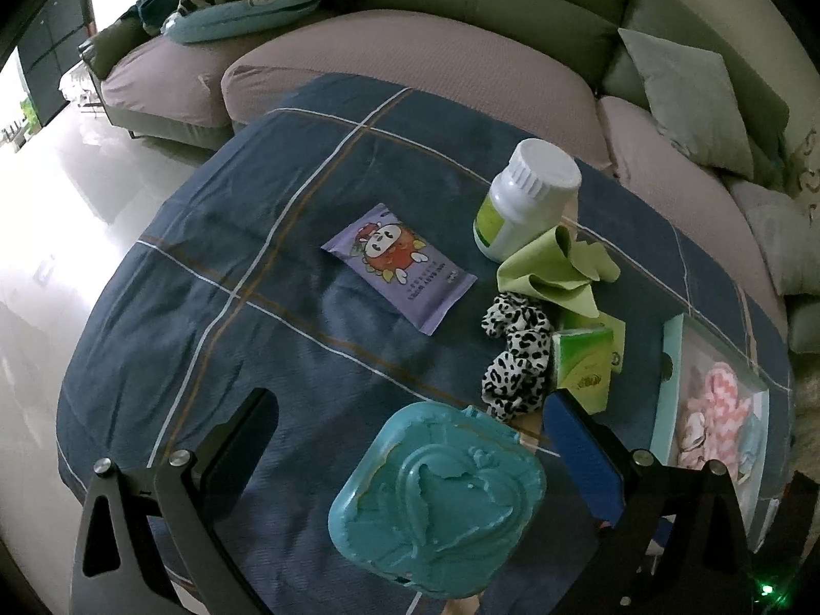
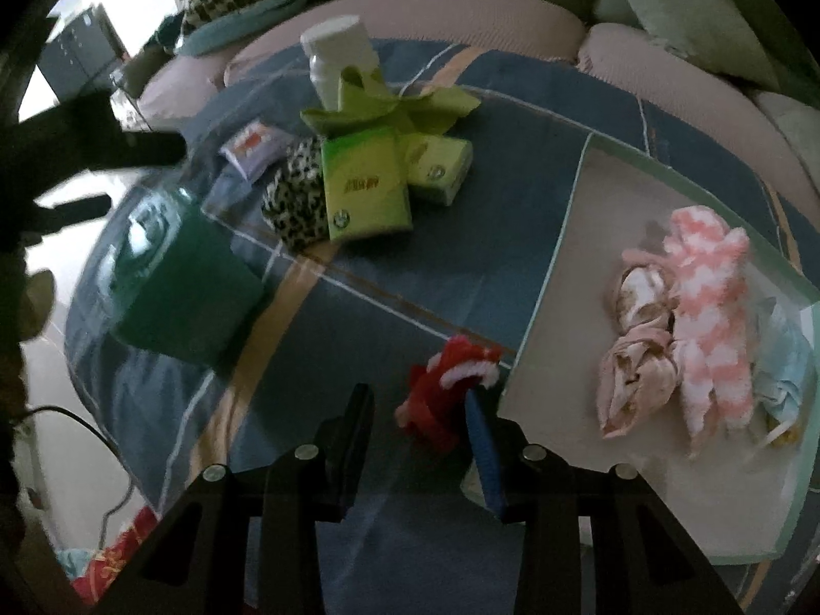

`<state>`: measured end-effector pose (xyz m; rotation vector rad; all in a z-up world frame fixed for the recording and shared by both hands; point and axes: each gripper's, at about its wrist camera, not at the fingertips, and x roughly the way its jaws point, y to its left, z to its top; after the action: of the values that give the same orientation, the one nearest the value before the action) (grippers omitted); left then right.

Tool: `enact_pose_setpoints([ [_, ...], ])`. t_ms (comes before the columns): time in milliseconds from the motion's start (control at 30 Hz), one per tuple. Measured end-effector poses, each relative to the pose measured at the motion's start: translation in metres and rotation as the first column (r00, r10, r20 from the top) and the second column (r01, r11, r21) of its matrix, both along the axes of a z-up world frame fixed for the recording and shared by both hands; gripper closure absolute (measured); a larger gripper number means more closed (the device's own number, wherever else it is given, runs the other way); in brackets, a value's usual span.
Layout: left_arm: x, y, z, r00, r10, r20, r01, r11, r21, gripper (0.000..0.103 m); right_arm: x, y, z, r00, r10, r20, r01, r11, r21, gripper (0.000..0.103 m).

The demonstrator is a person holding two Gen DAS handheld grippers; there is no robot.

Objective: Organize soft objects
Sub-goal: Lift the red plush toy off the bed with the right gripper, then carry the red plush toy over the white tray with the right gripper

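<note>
Between my right jaws (image 2: 417, 441), set narrow, hangs a red and white soft item (image 2: 451, 384), its bulk nearer the blue right finger; whether the pads truly pinch it I cannot tell. The shallow tray (image 2: 558, 359) begins just right of it, already holding a pink striped sock (image 2: 712, 328). My left jaws (image 1: 410, 441) stand wide around a teal case (image 1: 441, 497). Farther ahead lies the leopard-print scrunchie (image 1: 512, 359).

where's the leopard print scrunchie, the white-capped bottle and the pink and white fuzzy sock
leopard print scrunchie (image 1: 515, 353), left wrist view, on its spotted fabric loop
white-capped bottle (image 1: 528, 200), left wrist view, on its body below the cap
pink and white fuzzy sock (image 2: 710, 318), right wrist view, mid-length
</note>
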<state>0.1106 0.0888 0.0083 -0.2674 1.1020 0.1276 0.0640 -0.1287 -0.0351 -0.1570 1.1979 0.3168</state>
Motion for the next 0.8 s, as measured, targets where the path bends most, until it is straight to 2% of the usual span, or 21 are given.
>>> enact_pose_setpoints([
  [167,0.0,0.002,0.0,1.0,0.001,0.007,-0.001,1.0,-0.013,0.0,0.003,0.01,-0.007,1.0,0.002,0.003,-0.002,0.999,-0.035,0.064],
  [333,0.0,0.006,-0.002,1.0,0.007,0.0,-0.007,1.0,-0.025,0.0,0.007,0.017,-0.015,1.0,0.005,0.004,-0.005,0.997,-0.083,0.082],
  [433,0.002,0.006,-0.003,1.0,0.007,0.0,-0.007,0.999,-0.031,0.0,0.011,0.013,-0.01,1.0,-0.02,0.023,0.021,0.998,-0.059,0.088],
  [800,0.019,-0.013,0.006,0.999,-0.028,0.032,0.03,0.996,-0.082,0.0,0.026,-0.004,0.026,0.989,-0.079,0.125,0.075,0.997,0.031,0.088],
])
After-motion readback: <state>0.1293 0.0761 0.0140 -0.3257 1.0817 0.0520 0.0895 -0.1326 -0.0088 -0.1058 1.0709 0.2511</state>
